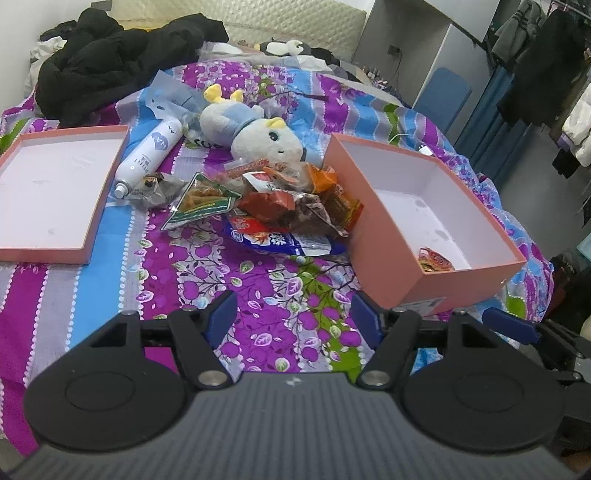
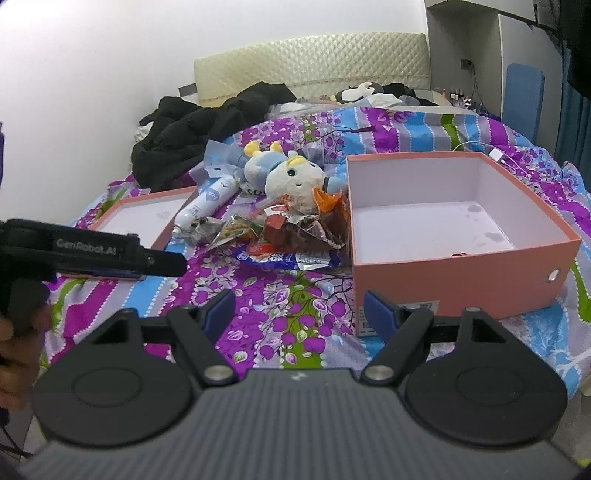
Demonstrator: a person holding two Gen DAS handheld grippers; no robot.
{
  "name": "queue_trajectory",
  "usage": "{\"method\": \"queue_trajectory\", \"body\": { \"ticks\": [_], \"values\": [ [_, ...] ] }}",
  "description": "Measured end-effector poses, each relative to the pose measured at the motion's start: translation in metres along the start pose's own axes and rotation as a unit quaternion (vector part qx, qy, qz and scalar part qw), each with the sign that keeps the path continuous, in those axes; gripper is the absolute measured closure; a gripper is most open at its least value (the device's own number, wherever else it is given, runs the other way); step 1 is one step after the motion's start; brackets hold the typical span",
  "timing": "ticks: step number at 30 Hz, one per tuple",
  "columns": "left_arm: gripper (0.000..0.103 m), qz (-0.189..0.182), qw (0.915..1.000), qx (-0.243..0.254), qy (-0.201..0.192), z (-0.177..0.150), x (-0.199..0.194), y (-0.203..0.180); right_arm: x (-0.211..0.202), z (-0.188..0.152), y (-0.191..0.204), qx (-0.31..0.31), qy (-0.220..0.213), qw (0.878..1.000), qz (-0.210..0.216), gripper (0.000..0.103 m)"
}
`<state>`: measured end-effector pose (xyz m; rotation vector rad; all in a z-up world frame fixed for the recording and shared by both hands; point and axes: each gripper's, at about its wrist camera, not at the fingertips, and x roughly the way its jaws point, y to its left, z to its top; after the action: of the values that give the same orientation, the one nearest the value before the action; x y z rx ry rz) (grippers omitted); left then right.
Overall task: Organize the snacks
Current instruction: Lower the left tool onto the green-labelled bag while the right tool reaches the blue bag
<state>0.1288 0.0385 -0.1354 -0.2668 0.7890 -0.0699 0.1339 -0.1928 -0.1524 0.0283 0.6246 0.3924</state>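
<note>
Nearest the left wrist camera, the left gripper hangs above the flowered purple, blue and grey bedspread with its blue-padded fingers spread wide and nothing between them. The right gripper is likewise spread and empty over the same cover; in its view the left gripper's black body, lettered along its side, juts in from the left edge, borne by a hand seen only in part. Just beyond the right gripper's fingertips stands the open pink box, white inside, its near corner close to the left gripper's right finger; a single small snack packet lies on its floor against the near wall, barely showing over that wall in the right wrist view. Between this box and the shallow pink lid, which lies open side up to the left, sits the pile of snacks: a blue and white packet nearest, red, brown and orange wrappers heaped behind it and touching the box's left wall, and a green-edged triangular packet toward the lid. A white spray can lies on its side beside the lid's right edge. Behind the pile a grey and blue plush toy lies tipped over. Farther back, black clothing is heaped near the quilted cream headboard.
</note>
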Motion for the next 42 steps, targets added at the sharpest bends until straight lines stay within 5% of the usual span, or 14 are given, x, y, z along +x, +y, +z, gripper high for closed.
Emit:
{"method": "queue_trajectory", "body": {
  "ticks": [28,36,42],
  "values": [
    [0.024,0.022,0.9987,-0.038,0.028,0.063,0.136,0.095,0.146,0.019,0.047,-0.118,0.027,0.993,-0.012,0.037],
    [0.024,0.063,0.9967,0.032,0.04,0.075,0.185,0.099,0.203,0.008,0.068,-0.226,0.047,0.973,-0.016,0.04],
    [0.026,0.097,0.9894,0.104,0.028,0.08,0.207,0.093,0.238,-0.004,0.083,-0.296,0.054,0.954,-0.006,0.059]
  ]
}}
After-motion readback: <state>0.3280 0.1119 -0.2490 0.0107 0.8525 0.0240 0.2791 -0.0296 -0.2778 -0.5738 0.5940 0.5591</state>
